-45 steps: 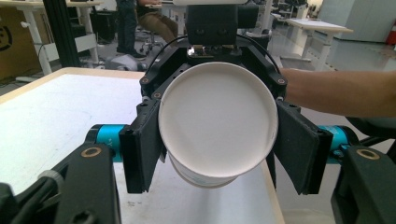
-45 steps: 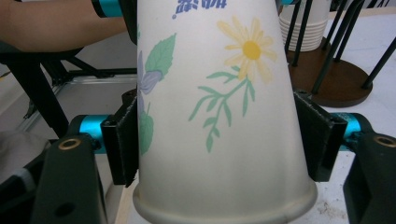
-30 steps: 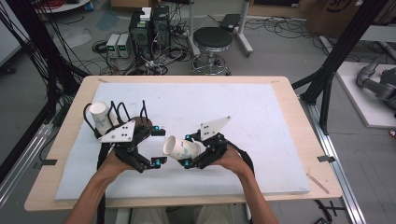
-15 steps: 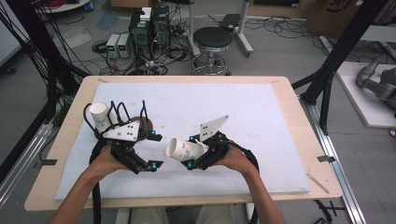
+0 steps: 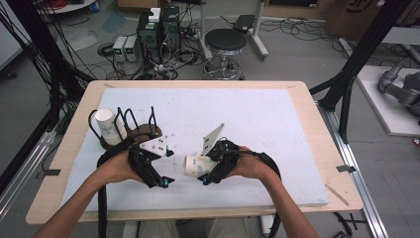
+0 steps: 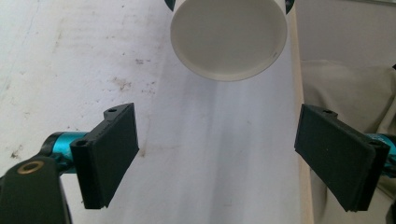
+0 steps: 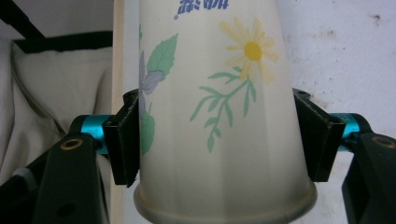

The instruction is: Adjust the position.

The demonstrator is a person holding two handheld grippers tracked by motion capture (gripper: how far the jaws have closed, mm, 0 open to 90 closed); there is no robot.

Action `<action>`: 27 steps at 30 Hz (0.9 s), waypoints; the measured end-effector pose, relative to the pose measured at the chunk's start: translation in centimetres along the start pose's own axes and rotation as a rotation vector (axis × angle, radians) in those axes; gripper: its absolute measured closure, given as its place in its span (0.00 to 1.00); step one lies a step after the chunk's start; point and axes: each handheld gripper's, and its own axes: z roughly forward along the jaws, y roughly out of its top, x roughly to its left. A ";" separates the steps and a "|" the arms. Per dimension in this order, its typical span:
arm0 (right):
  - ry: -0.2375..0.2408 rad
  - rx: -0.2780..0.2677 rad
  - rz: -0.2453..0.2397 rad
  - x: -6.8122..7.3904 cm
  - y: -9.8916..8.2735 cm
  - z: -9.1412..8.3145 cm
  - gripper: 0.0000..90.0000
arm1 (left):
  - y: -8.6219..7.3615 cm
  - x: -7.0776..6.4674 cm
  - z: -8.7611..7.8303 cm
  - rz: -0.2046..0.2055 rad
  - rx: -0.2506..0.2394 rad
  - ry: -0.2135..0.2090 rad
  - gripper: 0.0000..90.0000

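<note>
My right gripper [image 7: 218, 140] clamped a daisy-print paper cup [image 7: 219, 116]; left gripper [image 6: 217, 154] gaped empty. Two cups total; second cup [image 5: 106, 124] far left.

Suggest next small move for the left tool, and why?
Probably ease the left tool forward so its open jaws straddle the paper cup. The right tool grips that cup on its side, and the cup's base faces the left tool, centred between its jaws but beyond them. A handover looks likely; the rack already holds another cup.
</note>
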 end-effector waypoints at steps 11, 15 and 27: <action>-0.011 0.064 -0.016 0.0 0.8 -0.1 0.32 | 0.5 0.2 0.2 0.001 0.029 -0.003 0.15; -0.012 0.089 -0.018 0.0 1.1 0.4 0.32 | 1.2 0.4 0.9 0.006 0.038 -0.020 0.15; -0.005 0.104 -0.017 -0.3 1.4 0.9 0.32 | 2.8 0.6 2.9 0.022 0.061 -0.050 0.16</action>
